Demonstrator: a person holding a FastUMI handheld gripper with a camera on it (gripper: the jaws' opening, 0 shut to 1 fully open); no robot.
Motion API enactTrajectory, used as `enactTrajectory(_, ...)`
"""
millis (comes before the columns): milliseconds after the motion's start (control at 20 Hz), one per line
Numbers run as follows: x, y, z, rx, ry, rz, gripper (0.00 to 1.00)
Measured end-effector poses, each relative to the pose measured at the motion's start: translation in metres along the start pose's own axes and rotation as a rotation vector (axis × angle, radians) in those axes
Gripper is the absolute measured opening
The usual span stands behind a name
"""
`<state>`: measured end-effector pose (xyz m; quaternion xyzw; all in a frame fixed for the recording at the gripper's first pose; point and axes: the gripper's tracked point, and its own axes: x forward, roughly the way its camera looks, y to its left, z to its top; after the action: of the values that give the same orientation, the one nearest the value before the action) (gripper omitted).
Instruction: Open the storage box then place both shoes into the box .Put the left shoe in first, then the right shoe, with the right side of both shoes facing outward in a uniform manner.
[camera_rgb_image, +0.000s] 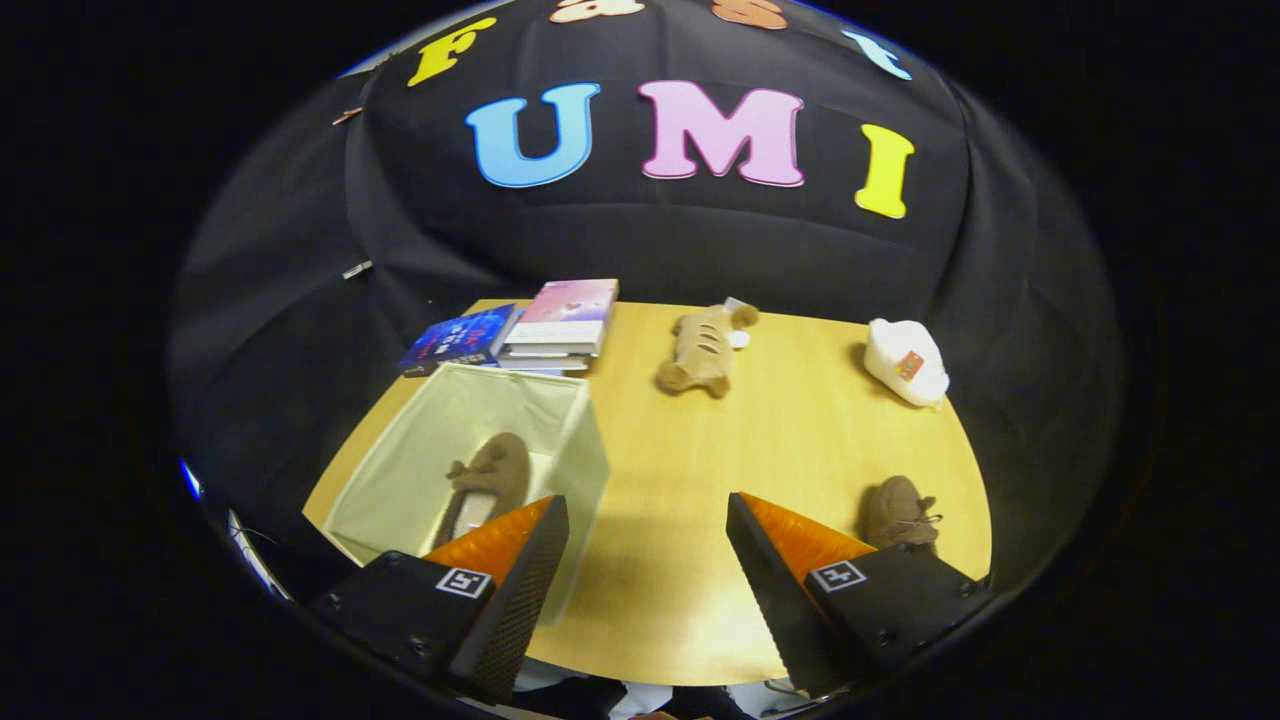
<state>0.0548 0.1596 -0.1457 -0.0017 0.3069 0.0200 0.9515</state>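
Gripper (645, 560): fingers spread wide, nothing held, hovering over bare table (700, 450). Storage box (585, 450): near left, open, cream fabric. First shoe (490, 475): inside box, lying lengthwise. Second shoe (900, 510): near right on the table, just beyond the right finger. Far side: books (560, 320), plush toy (705, 350), white object (905, 365). Step judged: fetch second shoe; swing right, straddle its body, close firmly, keep orientation matching the boxed shoe.

Bright even overhead light, soft shadows, strong fisheye bending, mild blur
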Motion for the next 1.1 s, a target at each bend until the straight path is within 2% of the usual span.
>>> enactTrajectory(250, -0.006, -0.113, -0.028, 0.085, 0.047, -0.11, 0.99)
enactTrajectory(550, -0.003, -0.232, -0.081, 0.081, 0.128, -0.207, 0.99)
enactTrajectory(900, 0.029, -0.309, -0.136, 0.076, 0.25, -0.214, 0.99)
enactTrajectory(1100, 0.06, -0.322, -0.155, 0.156, 0.308, -0.209, 0.99)
